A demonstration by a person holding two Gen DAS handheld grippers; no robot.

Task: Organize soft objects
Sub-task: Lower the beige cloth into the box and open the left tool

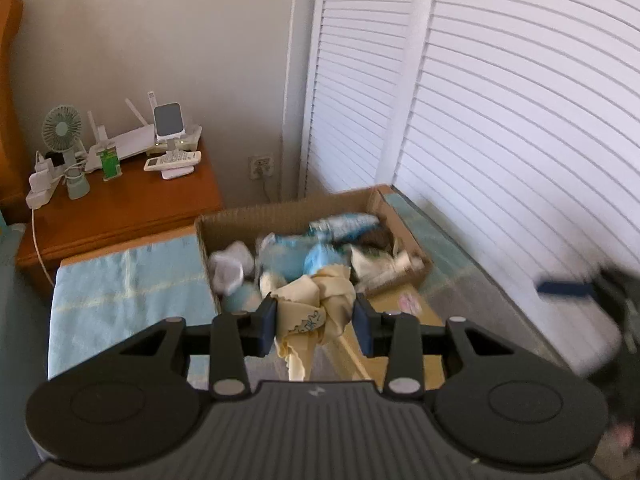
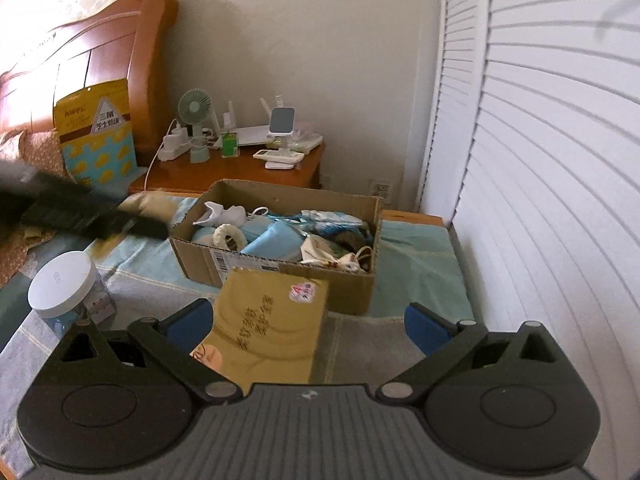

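A crumpled cream cloth (image 1: 316,300) is gripped between the blue pads of the left gripper (image 1: 316,320), whose jaws are clenched on it; loose ends of the fabric hang down below the pads. The cloth is held in the air just in front of a cardboard box (image 2: 280,276) that stands on the bed (image 1: 120,280), which is covered with a pale blue sheet. Inside the box a jumble of soft things is seen: white socks (image 1: 230,266), a light blue plush item (image 1: 296,256) and a cream ring-shaped piece (image 2: 229,236). A yellow-brown packet (image 2: 272,332) with printed characters and a pink sticker is leaned against the near wall of the box. The right gripper (image 2: 312,324) is spread wide, its jaws released, and nothing is pressed by its pads, although the packet is seen between them farther off. A jar with a white lid (image 2: 64,284) stands on the bed near the left pad of that gripper. Behind the box a wooden nightstand (image 2: 240,172) is seen carrying a small green fan (image 2: 195,108), a power strip and a remote. White louvred doors (image 2: 540,200) run along the right side.
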